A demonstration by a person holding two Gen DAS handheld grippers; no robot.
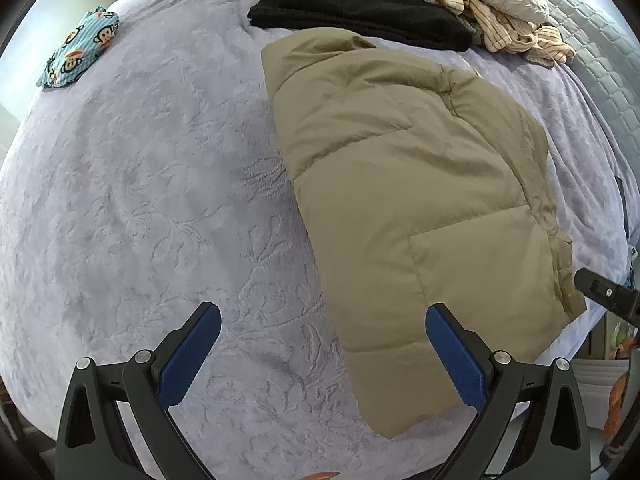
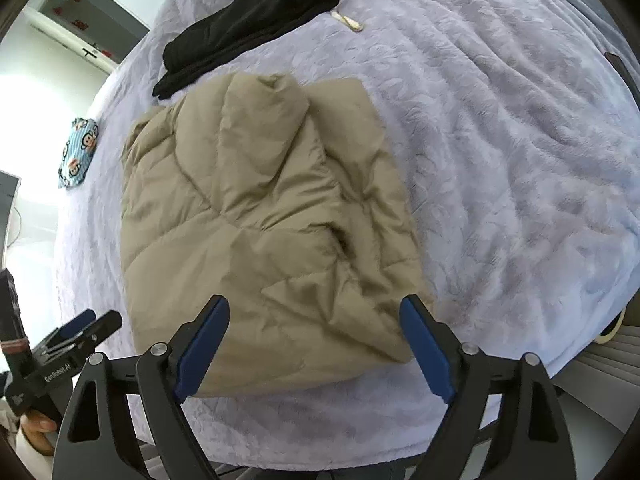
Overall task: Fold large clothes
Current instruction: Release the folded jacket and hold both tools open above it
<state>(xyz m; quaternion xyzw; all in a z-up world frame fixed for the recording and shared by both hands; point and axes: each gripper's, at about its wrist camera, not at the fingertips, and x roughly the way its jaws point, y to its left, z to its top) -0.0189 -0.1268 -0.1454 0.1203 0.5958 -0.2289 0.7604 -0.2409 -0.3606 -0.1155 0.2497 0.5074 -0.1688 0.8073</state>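
The tan puffer jacket lies folded on the bed, its long axis running from the near edge toward the black garment, collar end just beside that garment. My left tongs and right tongs both hover spread wide over the jacket's near end, gripping nothing.

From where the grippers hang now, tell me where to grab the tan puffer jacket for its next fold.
Probably the tan puffer jacket's near hem corners, coming from the bed's near edge. It lies flat and already narrowed lengthwise; both the left gripper and right gripper hover open there.
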